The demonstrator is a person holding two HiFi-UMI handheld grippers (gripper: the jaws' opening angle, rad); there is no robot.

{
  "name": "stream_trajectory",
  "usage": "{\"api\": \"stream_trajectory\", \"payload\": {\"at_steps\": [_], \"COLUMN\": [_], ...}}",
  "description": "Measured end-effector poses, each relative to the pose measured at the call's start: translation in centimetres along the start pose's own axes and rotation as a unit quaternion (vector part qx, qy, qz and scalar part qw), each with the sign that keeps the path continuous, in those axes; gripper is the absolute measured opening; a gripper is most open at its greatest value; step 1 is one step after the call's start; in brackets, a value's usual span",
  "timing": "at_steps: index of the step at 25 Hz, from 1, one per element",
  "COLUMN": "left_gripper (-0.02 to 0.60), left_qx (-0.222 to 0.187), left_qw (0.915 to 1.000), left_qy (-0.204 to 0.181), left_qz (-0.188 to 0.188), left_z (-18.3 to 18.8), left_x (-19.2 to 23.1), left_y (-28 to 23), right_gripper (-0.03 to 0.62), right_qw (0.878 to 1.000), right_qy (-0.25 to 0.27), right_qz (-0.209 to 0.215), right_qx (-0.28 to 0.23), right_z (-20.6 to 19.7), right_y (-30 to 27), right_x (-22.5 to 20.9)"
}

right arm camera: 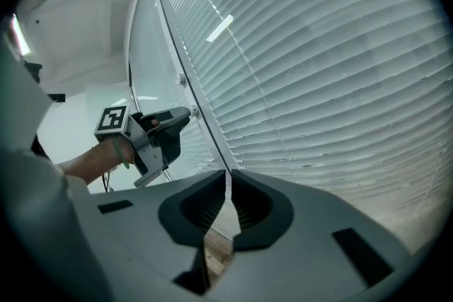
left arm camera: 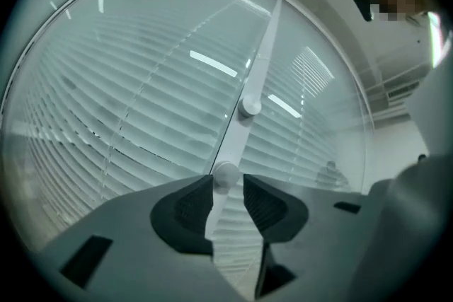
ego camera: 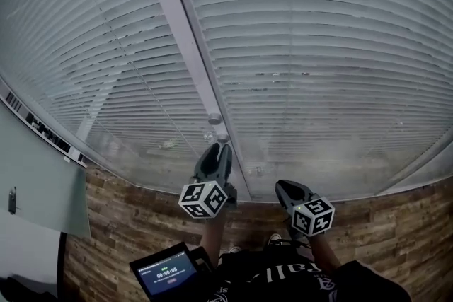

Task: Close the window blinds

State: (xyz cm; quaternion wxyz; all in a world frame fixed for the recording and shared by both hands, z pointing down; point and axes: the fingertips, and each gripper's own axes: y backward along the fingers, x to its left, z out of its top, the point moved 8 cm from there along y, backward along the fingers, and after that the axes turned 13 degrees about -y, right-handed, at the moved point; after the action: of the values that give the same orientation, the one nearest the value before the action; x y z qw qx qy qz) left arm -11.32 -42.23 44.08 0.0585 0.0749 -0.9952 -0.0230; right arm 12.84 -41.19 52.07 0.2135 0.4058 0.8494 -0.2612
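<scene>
Wood planks run beneath a wide window whose blinds [ego camera: 318, 46] look partly open low down. On the white post [ego camera: 177, 25] between panes, the left gripper [ego camera: 218, 150] is clenched on the lower knob [left arm camera: 226, 175], while the right gripper [ego camera: 287, 189] hangs clenched and empty. Next, probably, comes a steady twist of the knob until the slats lie flat.

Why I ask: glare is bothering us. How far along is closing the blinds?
Done: the blinds hang fully lowered. In hand: the left gripper has its jaws around the lower knob on the window frame, seemingly gripping it. Left: turning it; gaps show between the slats. The right gripper is shut and empty.
</scene>
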Motion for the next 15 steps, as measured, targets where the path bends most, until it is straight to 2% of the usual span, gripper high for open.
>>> {"api": "stream_trajectory", "payload": {"at_steps": [3,5,6,11,15], "left_gripper": [0.109,0.011,0.006,0.005,0.005], "left_qx": [0.027,0.039,0.046,0.082,0.103], "left_qw": [0.998,0.9953,0.9939,0.9871,0.9766], "left_qy": [-0.048,-0.067,-0.072,-0.071,-0.059], "left_qz": [-0.031,-0.058,-0.07,-0.117,-0.179], "left_z": [-0.6,-1.0,-1.3,-2.5,-3.4], "left_x": [0.4,0.9,1.2,3.2,4.1], "left_y": [1.6,2.9,3.6,7.3,10.5], "right_gripper": [0.038,0.038,0.04,0.038,0.038], "right_qw": [1.0,1.0,1.0,0.999,0.995], "right_qy": [-0.005,-0.009,-0.012,-0.025,-0.044], "right_qz": [-0.004,-0.01,-0.013,-0.036,-0.07], "right_qx": [-0.002,-0.007,-0.011,-0.028,-0.06], "right_z": [-0.6,-1.2,-1.6,-4.4,-7.9], "right_y": [-1.0,-1.8,-2.1,-2.9,-2.1], "right_x": [1.9,3.1,3.8,7.5,10.9]}}
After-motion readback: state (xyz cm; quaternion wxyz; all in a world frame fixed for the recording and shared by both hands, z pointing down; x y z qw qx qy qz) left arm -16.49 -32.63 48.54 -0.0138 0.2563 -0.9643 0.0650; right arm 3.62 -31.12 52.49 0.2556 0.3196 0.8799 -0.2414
